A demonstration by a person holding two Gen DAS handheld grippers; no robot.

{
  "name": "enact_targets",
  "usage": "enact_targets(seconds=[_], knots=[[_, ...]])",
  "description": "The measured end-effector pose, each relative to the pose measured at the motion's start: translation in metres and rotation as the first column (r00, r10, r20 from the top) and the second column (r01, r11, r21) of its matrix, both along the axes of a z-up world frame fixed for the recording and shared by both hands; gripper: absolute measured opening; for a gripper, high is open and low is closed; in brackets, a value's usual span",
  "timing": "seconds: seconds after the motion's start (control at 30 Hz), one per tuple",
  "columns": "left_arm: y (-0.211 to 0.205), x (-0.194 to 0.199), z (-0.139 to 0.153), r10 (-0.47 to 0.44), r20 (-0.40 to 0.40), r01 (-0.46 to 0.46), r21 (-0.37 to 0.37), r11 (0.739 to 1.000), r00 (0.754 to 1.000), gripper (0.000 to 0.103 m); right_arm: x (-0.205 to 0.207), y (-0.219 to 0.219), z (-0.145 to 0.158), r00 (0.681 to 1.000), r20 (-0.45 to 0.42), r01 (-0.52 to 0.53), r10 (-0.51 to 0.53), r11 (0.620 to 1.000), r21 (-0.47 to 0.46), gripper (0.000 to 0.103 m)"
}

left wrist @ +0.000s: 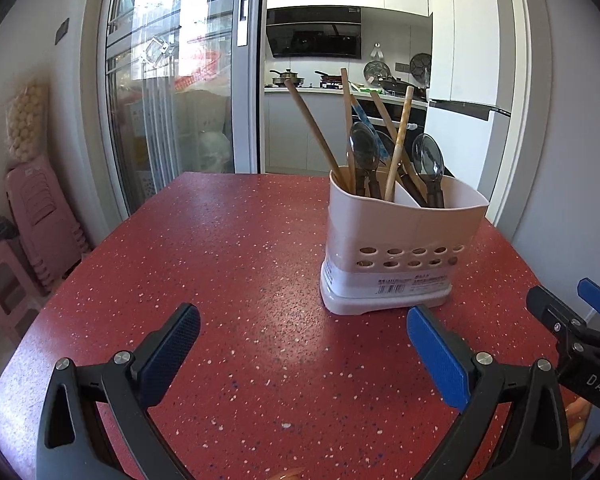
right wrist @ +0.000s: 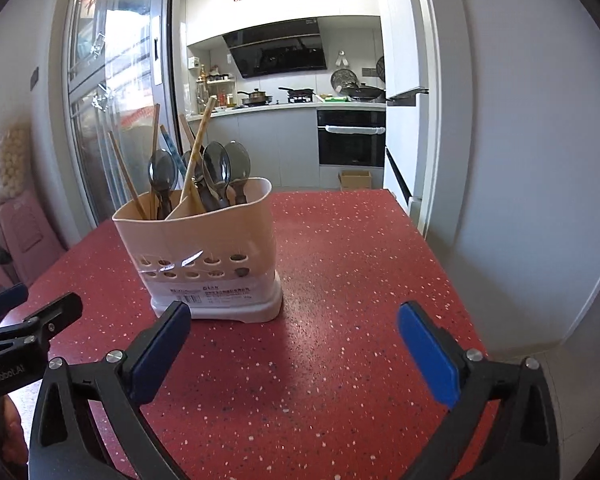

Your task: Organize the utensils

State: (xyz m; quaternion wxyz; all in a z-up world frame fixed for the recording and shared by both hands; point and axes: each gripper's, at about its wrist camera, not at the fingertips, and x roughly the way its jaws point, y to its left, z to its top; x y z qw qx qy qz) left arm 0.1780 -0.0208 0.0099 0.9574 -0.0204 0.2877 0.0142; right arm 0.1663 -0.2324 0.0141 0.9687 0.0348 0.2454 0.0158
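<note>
A pale pink utensil holder (left wrist: 400, 248) with two compartments stands upright on the red speckled table (left wrist: 236, 264). Wooden chopsticks (left wrist: 312, 128) and dark spoons (left wrist: 428, 160) stand in it, mixed in both compartments. It also shows in the right wrist view (right wrist: 208, 256), with spoons (right wrist: 220, 172) and chopsticks (right wrist: 198, 148). My left gripper (left wrist: 302, 354) is open and empty, just in front of and left of the holder. My right gripper (right wrist: 294, 350) is open and empty, in front of and right of the holder. Each gripper shows at the edge of the other's view.
The table ends in front of a glass sliding door (left wrist: 172, 80) and an open kitchen doorway (right wrist: 300, 120). Pink stools (left wrist: 32, 216) stand to the left of the table. A white fridge (left wrist: 468, 80) and a wall stand to the right.
</note>
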Motion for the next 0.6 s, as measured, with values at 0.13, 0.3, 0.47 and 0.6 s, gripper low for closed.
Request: enact_targets(seconds=[0.13,0.3,0.47,0.6], knots=[[0.007,-0.01,0.002,0.023,0.017,-0.023,0.003,1.0,1.0,0.103,-0.006,0.001,0.002,1.0,-0.014,0.013,-0.013,1.0,-0.01,0.103],[0.012,-0.021,0.005,0.022,0.039,-0.023,0.004,1.0,0.999,0.103,-0.01,0.003,0.003,1.0,-0.024,0.015,-0.016,1.0,-0.01,0.103],[0.013,-0.029,0.008,0.018,0.056,-0.02,0.024,1.0,0.998,0.103,-0.015,0.006,0.005,1.0,-0.021,0.011,-0.012,1.0,-0.014,0.103],[0.012,-0.031,0.01,0.012,0.057,-0.014,0.028,1.0,0.998,0.103,-0.017,0.008,0.008,1.0,-0.013,0.011,-0.011,1.0,-0.027,0.103]])
